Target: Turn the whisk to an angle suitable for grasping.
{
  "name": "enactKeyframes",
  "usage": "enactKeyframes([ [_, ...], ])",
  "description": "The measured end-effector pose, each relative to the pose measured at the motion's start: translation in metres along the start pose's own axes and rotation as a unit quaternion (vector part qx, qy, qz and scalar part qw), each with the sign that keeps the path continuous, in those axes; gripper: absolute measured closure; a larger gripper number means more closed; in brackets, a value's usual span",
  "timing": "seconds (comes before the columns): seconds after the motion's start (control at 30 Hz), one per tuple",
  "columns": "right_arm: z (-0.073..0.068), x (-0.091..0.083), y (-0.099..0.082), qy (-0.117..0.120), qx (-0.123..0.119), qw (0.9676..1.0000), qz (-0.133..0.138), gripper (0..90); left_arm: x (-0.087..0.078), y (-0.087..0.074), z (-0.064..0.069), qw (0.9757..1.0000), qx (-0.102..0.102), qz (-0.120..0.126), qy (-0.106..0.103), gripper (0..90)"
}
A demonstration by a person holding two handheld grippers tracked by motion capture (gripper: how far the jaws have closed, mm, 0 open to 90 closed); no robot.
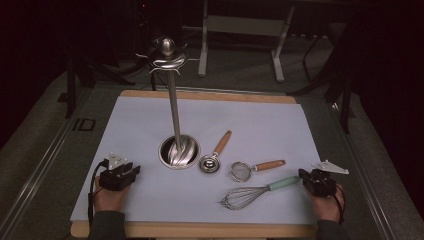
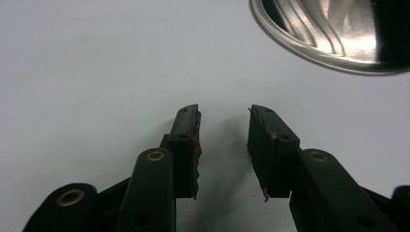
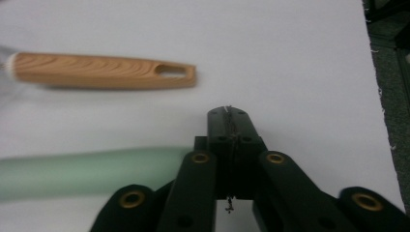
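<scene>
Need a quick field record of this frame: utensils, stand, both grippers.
surface: white sheet on a wooden board
stand: metal utensil stand, upright, round base, hooks at top, nothing hanging
scoop: wooden-handled metal scoop, right of the stand base
strainer: small mesh strainer, wooden handle
whisk: wire whisk, mint handle end beside the right gripper
left gripper: fingers apart, nothing between them, near the stand base
right gripper: fingers shut, holding nothing, next to the whisk handle

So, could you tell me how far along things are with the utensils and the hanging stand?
Nothing looks done: the whisk, strainer and scoop all lie on the mat, and the stand carries nothing. The right gripper, shut and empty, sits by the whisk's handle; the left gripper rests open. All the lifting remains.
</scene>
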State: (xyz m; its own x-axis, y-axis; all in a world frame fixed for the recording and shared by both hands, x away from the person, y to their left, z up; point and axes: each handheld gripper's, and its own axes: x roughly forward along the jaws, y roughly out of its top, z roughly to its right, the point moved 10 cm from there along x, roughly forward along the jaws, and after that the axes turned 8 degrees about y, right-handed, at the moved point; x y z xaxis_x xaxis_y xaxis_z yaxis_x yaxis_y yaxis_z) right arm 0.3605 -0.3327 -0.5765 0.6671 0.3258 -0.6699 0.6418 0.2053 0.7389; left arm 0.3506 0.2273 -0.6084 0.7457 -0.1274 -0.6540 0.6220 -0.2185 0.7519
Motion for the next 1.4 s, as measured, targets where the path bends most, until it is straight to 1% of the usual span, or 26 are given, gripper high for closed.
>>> enactKeyframes([
  [0.07, -0.003, -0.004, -0.002, -0.001, -0.007, 0.9999, -0.007, 89.9, 0.000, 0.000, 0.002, 1.0000, 0.009, 0.003, 0.003, 65.1],
  [0.13, -0.007, -0.006, -0.005, 0.001, -0.014, 0.9998, -0.015, 89.9, 0.000, 0.000, 0.002, 0.9999, 0.013, 0.002, 0.005, 65.6],
  [0.23, -0.013, -0.009, -0.011, 0.005, -0.024, 0.9992, -0.031, 89.9, 0.000, 0.000, 0.001, 1.0000, 0.006, 0.000, -0.004, 65.4],
  [0.3, -0.017, -0.010, -0.015, 0.006, -0.030, 0.9987, -0.040, 89.9, 0.000, 0.000, 0.001, 1.0000, 0.001, 0.000, -0.003, 65.1],
  [0.43, -0.024, -0.010, -0.026, 0.010, -0.040, 0.9977, -0.055, 89.9, -0.002, 0.001, 0.002, 0.9999, 0.013, 0.010, 0.002, 64.7],
  [0.47, -0.024, -0.010, -0.026, 0.010, -0.040, 0.9977, -0.055, 89.9, -0.002, 0.001, 0.002, 0.9999, 0.013, 0.010, 0.002, 64.7],
  [0.5, -0.026, -0.008, -0.032, 0.013, -0.040, 0.9973, -0.061, 89.9, -0.003, 0.001, 0.002, 0.9998, 0.011, 0.016, 0.002, 64.6],
  [0.6, -0.026, -0.005, -0.033, 0.014, -0.042, 0.9969, -0.065, 89.9, -0.003, 0.001, 0.002, 0.9998, 0.008, 0.016, 0.001, 64.5],
  [0.73, -0.027, -0.001, -0.031, 0.016, -0.044, 0.9966, -0.067, 89.9, -0.005, 0.003, 0.001, 0.9996, 0.006, 0.026, 0.003, 64.2],
  [0.87, -0.027, 0.004, -0.028, 0.017, -0.048, 0.9962, -0.071, 89.9, -0.005, 0.003, 0.001, 0.9996, 0.005, 0.029, 0.004, 64.2],
  [1.03, -0.031, 0.015, -0.019, 0.020, -0.052, 0.9956, -0.075, 89.9, -0.006, 0.003, 0.001, 0.9994, 0.010, 0.033, 0.006, 64.2],
  [1.1, -0.033, 0.019, -0.015, 0.022, -0.056, 0.9952, -0.077, 89.9, -0.007, 0.003, 0.001, 0.9994, 0.010, 0.034, 0.006, 64.1],
  [1.13, -0.034, 0.022, -0.013, 0.023, -0.059, 0.9950, -0.078, 89.9, -0.007, 0.004, 0.001, 0.9992, 0.008, 0.038, 0.006, 64.1],
  [1.23, -0.037, 0.028, -0.007, 0.025, -0.062, 0.9944, -0.081, 89.9, -0.008, 0.004, 0.001, 0.9991, 0.012, 0.041, 0.007, 64.1],
  [1.4, -0.038, 0.036, 0.000, 0.028, -0.057, 0.9944, -0.084, 89.9, -0.009, 0.004, 0.002, 0.9988, 0.013, 0.045, 0.009, 64.4],
])
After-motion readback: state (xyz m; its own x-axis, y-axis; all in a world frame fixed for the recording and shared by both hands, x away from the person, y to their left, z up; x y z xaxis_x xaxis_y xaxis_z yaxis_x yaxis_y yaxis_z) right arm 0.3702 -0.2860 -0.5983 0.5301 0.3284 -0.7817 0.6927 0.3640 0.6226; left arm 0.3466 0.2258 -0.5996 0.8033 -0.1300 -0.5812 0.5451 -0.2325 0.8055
